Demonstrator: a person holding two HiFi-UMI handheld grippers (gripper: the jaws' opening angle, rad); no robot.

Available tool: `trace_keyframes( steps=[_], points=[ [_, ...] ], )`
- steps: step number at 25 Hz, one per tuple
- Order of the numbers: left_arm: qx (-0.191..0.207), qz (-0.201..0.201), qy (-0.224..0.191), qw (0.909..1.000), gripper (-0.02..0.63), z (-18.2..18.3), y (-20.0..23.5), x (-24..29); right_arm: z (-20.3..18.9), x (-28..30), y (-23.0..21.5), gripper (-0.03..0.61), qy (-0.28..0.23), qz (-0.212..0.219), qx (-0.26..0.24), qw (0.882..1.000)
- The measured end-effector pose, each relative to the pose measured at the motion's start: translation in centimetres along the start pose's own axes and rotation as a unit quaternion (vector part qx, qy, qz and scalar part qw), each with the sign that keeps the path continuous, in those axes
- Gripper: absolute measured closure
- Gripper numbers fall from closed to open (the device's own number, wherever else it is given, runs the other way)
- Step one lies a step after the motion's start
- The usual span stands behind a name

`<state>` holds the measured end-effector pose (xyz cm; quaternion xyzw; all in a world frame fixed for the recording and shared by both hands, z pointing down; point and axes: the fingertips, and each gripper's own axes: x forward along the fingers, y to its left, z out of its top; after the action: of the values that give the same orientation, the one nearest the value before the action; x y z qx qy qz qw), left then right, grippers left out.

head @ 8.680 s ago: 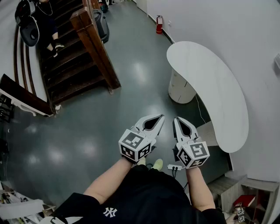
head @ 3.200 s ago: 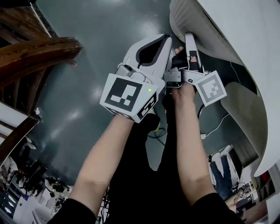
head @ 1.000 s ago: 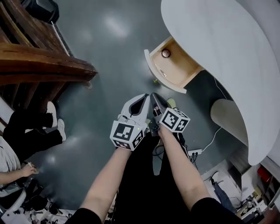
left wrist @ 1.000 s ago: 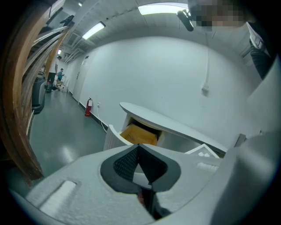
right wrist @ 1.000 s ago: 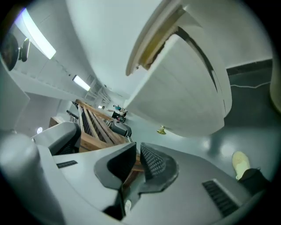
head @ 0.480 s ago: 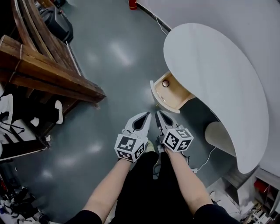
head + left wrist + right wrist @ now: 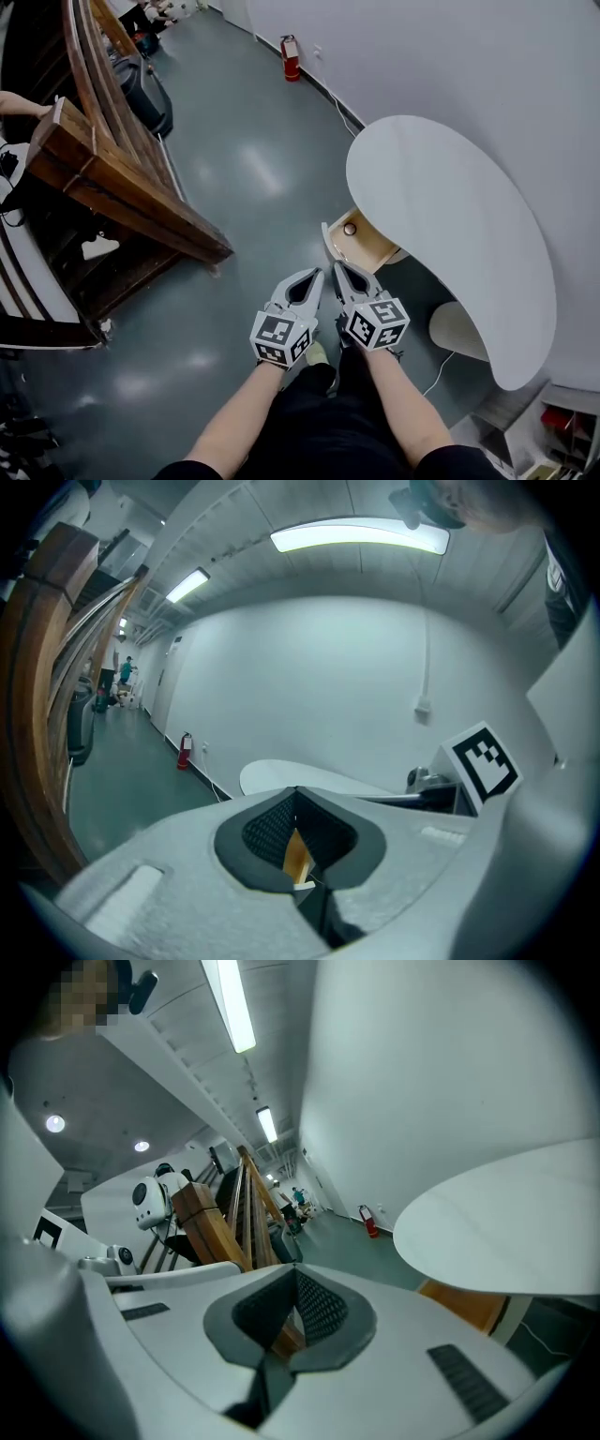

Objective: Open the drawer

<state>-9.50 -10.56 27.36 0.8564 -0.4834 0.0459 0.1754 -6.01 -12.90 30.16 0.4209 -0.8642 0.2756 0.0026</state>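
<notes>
The head camera looks from well above, forward and steeply down, onto the glossy grey-green floor (image 7: 262, 169). The white kidney-shaped table top (image 7: 441, 225) lies at its right and the brown wooden staircase rail (image 7: 122, 183) at its left. The left gripper (image 7: 317, 274) and right gripper (image 7: 339, 266) sit low in the middle. The left gripper's camera rides close behind its own jaws and faces roughly level towards the plain white wall (image 7: 328, 686). The right gripper's camera sits likewise, facing along the corridor. All three views share the table top, the rail and, probably, the small red fire extinguisher (image 7: 292, 45), which is tiny in both gripper views.
</notes>
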Motion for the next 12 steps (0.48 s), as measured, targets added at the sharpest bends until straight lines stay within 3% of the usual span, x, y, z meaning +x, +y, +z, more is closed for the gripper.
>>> trace_keyframes(
  steps=[12],
  points=[
    [0.027,0.001,-0.030,0.9992,0.606,4.6,-1.8,-1.1,5.6,-2.2,2.8,0.563,-0.037,-0.001,-0.070,0.997]
  ],
)
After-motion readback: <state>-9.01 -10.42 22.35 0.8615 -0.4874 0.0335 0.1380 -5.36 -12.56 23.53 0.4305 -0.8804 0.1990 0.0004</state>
